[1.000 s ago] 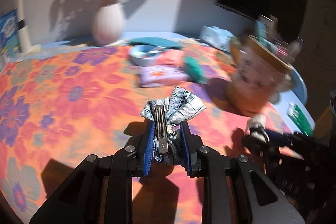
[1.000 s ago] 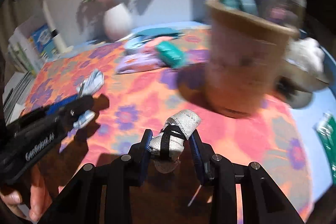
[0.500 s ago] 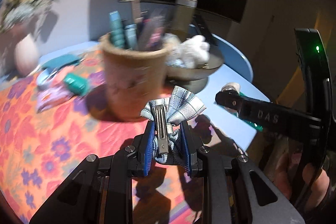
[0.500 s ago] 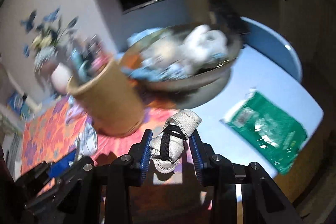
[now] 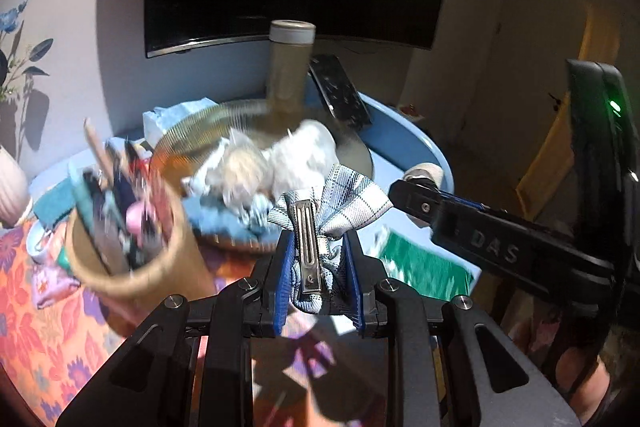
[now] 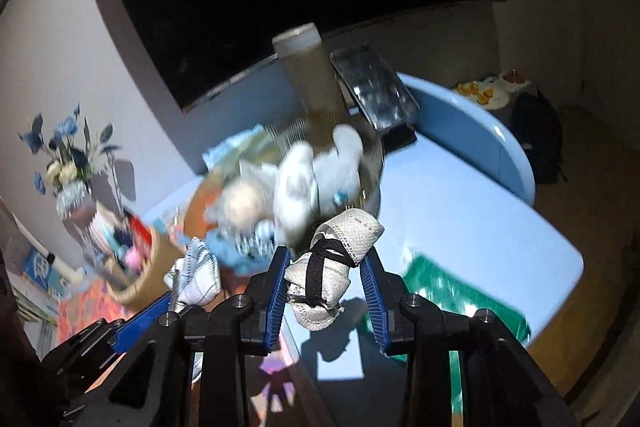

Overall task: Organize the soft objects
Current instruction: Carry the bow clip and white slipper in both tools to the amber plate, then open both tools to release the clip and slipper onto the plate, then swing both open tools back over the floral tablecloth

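Note:
My left gripper [image 5: 319, 247] is shut on a grey-blue plaid bow [image 5: 344, 203] with a metal hair clip on its front. My right gripper [image 6: 326, 259] is shut on a white lace bow [image 6: 352, 231] tied with a black band. Both hang in the air just in front of a shallow metal bowl [image 5: 188, 127] that holds white plush pieces [image 5: 304, 151] and blue cloth. In the left wrist view the right gripper [image 5: 404, 187] reaches in from the right. In the right wrist view the plaid bow [image 6: 200, 275] shows at lower left, with the bowl [image 6: 372, 163] ahead.
A brown cup [image 5: 160, 267] stuffed with pens stands left of the bowl. A tall capped tube [image 5: 290, 67] and a dark remote [image 5: 340, 91] lean behind it. A green packet [image 5: 424, 263] lies on the blue table. A floral cloth [image 5: 40, 327] covers the left side.
Both grippers swung right and upward, from over the floral cloth to in front of the bowl. Each kept its bow.

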The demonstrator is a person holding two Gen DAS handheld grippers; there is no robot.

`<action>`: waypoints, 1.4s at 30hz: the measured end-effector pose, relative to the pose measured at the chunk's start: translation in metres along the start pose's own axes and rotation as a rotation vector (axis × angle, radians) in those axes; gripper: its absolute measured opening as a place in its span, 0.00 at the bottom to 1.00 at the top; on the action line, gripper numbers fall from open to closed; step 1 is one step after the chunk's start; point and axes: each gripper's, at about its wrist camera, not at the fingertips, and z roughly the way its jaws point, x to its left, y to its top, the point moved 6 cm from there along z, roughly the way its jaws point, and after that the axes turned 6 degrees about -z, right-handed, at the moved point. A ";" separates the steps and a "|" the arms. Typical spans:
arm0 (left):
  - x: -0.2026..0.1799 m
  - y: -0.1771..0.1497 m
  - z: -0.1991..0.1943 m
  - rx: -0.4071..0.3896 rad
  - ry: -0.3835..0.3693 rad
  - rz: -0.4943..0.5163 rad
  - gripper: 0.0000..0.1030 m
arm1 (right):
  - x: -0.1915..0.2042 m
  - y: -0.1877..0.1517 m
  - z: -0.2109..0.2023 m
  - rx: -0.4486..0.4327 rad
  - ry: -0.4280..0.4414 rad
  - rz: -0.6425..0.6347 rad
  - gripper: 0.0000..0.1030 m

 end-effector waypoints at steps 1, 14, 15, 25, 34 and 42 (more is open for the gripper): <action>0.002 0.008 0.004 0.006 0.006 -0.021 0.20 | 0.001 0.009 0.002 -0.008 0.008 -0.003 0.34; 0.039 0.089 0.027 -0.023 0.070 -0.152 0.20 | 0.014 0.102 0.063 -0.001 0.178 0.111 0.34; 0.043 0.092 0.030 -0.022 0.081 -0.155 0.20 | 0.016 0.105 0.068 0.003 0.183 0.112 0.34; 0.072 0.107 0.038 -0.076 0.100 -0.209 0.48 | 0.013 0.118 0.114 0.064 0.208 0.143 0.60; 0.062 0.100 0.003 -0.145 0.083 -0.151 0.69 | -0.001 0.085 0.084 0.072 0.190 0.188 0.60; 0.048 0.082 -0.050 -0.193 0.067 -0.072 0.69 | 0.012 0.066 0.038 0.054 0.181 0.164 0.60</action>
